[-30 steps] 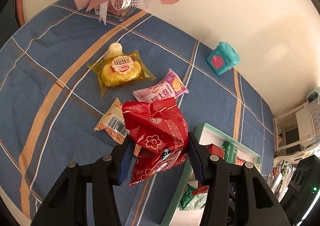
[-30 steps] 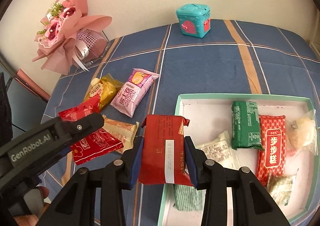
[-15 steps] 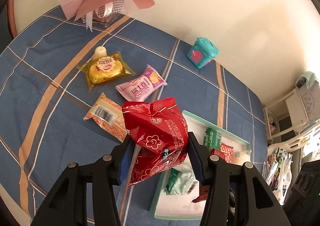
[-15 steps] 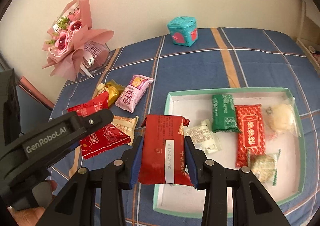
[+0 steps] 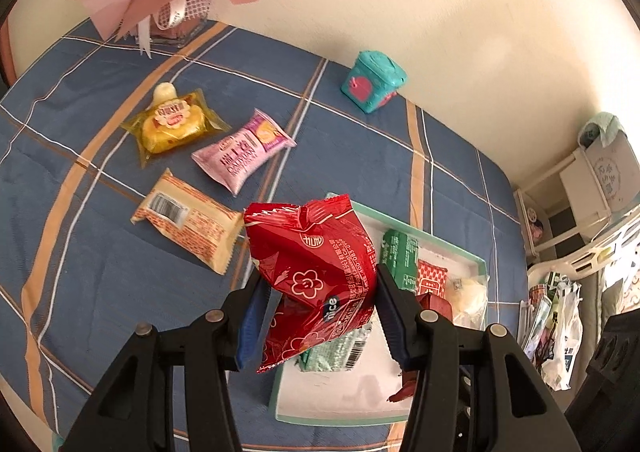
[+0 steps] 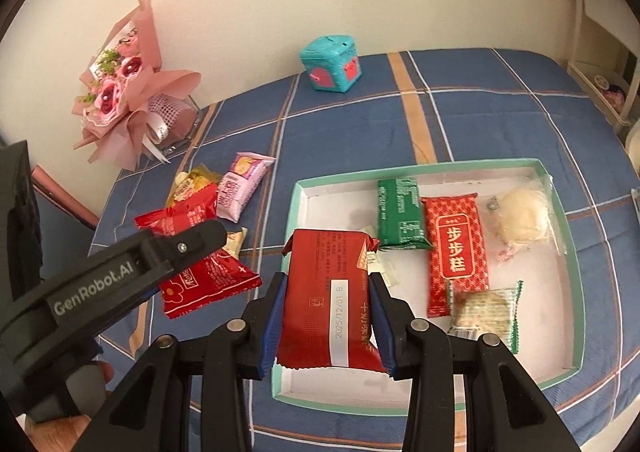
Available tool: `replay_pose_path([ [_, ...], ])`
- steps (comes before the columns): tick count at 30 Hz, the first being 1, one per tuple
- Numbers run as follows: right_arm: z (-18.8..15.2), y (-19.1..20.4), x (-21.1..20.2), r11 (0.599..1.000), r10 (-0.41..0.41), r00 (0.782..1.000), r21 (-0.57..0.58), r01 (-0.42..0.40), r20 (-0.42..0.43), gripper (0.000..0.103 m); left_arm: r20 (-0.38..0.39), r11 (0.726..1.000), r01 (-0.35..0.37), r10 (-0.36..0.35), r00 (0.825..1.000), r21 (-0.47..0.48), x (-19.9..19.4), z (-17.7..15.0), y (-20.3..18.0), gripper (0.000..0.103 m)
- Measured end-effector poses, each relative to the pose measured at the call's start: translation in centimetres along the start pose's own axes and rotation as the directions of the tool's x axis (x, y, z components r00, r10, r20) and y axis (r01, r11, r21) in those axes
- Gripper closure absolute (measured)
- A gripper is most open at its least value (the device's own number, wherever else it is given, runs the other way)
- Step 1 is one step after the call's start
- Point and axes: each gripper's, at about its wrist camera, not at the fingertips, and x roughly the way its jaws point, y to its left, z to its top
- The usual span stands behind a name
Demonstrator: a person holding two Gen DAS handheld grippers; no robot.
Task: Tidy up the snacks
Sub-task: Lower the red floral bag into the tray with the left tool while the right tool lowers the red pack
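A table under a blue plaid cloth with orange and white stripes (image 6: 480,119) carries everything. The landmark is the shallow white cardboard tray with a mint-green rim (image 6: 576,292), lying flat on the cloth.

Far beyond the tray's left corner, against the cream wall, stands a pink paper-wrapped bouquet of roses (image 6: 128,99). Beyond the tray's far edge, by the same wall, sits a small teal box with pink heart panels (image 6: 332,63).

Inside the tray lie a long red packet with gold characters (image 6: 456,252), a green foil packet (image 6: 400,215) just left of it, a pale round bun in clear wrap (image 6: 520,217) toward the right wall, and a green-and-white wrapped biscuit (image 6: 486,312) at the red packet's near end.

Left of the tray, on the cloth, lie a pink pillow-shaped snack packet (image 5: 240,153), a clear yellow cake packet (image 5: 172,123) farther left, and a cream-and-orange packet with a barcode (image 5: 188,223) nearest the tray.

The right tool (image 6: 328,318) is partly closed, its blue pads pressing both sides of a flat dark red packet with a white date strip (image 6: 326,292), held above the tray's near-left corner. The left tool (image 5: 318,312) is likewise partly closed, clamping a crumpled bright red foil bag with flower prints (image 5: 316,272), held above the tray's left edge.
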Motion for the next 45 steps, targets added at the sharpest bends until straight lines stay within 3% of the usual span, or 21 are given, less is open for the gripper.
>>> replay_pose_path([
  [12, 0.4, -5.0, 0.9, 0.991, -0.061, 0.997, 0.119, 0.067, -0.049, 0.061, -0.037, 0.999, 0.015, -0.014, 0.999, 0.034, 1.6, -1.3, -2.6, 0.05],
  [24, 1.1, -10.3, -1.5, 0.96, -0.124, 0.992, 0.253, 0.119, 0.004, 0.061, -0.069, 0.992, 0.025, -0.017, 0.997, 0.12, 2.8, -2.7, -5.8, 0.05],
  [28, 1.3, -10.8, -2.1, 0.959, -0.138, 0.99, 0.252, 0.127, 0.024, 0.061, -0.079, 0.988, 0.024, -0.012, 0.997, 0.155, 3.4, -3.3, -7.0, 0.05],
  [36, 1.1, -11.0, -0.8, 0.961, -0.129, 0.991, 0.245, 0.129, -0.015, 0.061, -0.103, 0.976, 0.002, 0.02, 0.994, 0.216, 4.7, -4.3, -8.4, 0.049],
  [45, 0.8, -11.0, 0.1, 0.96, -0.127, 0.991, 0.245, 0.134, -0.044, 0.061, -0.139, 0.977, -0.006, 0.036, 0.99, 0.214, 6.4, -4.5, -8.0, 0.049],
])
